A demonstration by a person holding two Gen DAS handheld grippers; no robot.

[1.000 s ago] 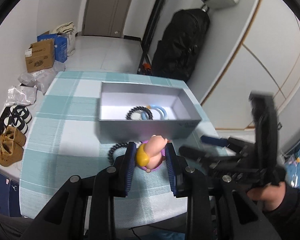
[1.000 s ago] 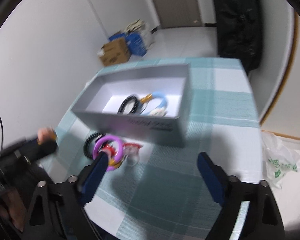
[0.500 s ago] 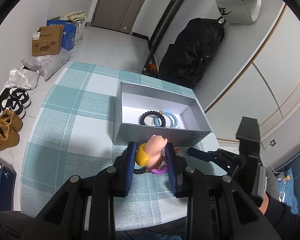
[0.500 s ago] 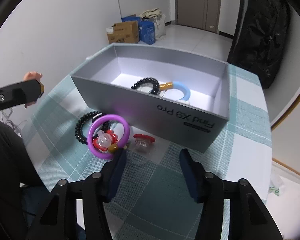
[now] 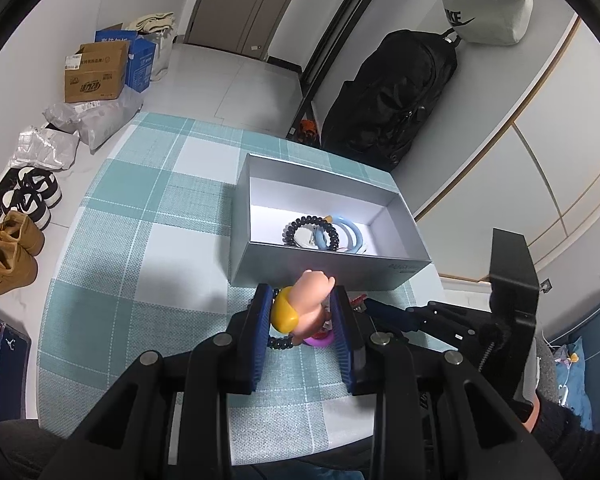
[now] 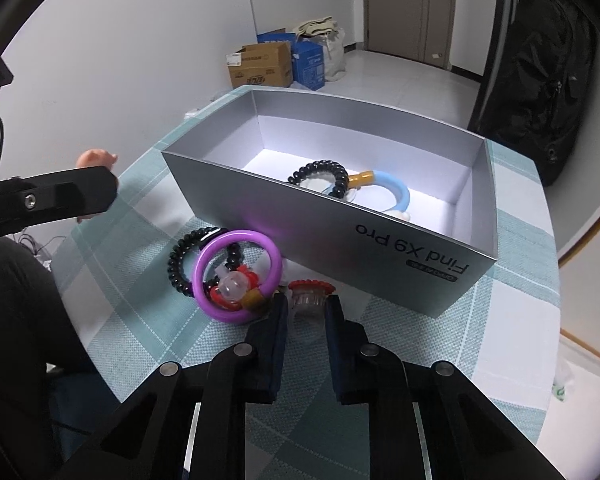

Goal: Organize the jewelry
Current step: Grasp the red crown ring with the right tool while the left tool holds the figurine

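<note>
Left tongs (image 5: 302, 312) are clamped on a small pink-and-yellow toy figure (image 5: 304, 300), held up off the surface just short of the near wall of the grey box (image 5: 324, 256). Right tongs (image 6: 306, 312) are low at the surface, jaws narrowed around a small clear piece with a red frilled rim (image 6: 310, 294); can't tell if the pads are actually touching it yet, so I read this as closing in, not a confirmed grip.

Step in hand, my read: two pickups running at once, toy figure already lifted, clear piece being taken.

Next move likely calls for: left carries the figure over the near wall and lets go inside the box; right finishes closing, lifts straight up to clear the purple ring (image 6: 236, 276) just beside it, then over the same wall.

Still outside on the checked teal surface (image 6: 500, 320): the purple ring, lying over a black bead bracelet (image 6: 180, 260), with a red-and-clear piece inside the ring. Already in the box: another black bead bracelet (image 6: 324, 176) and a light-blue ring with a gold clasp (image 6: 392, 192).

Readable text: box side reads "Find X9 Pro", upside down in the right view, with a small badge under it too fine to read. Beige bag (image 5: 484, 0) hanging on the wall: "NIKE". Print on the cardboard carton (image 5: 94, 74) on the floor is not legible.
</note>
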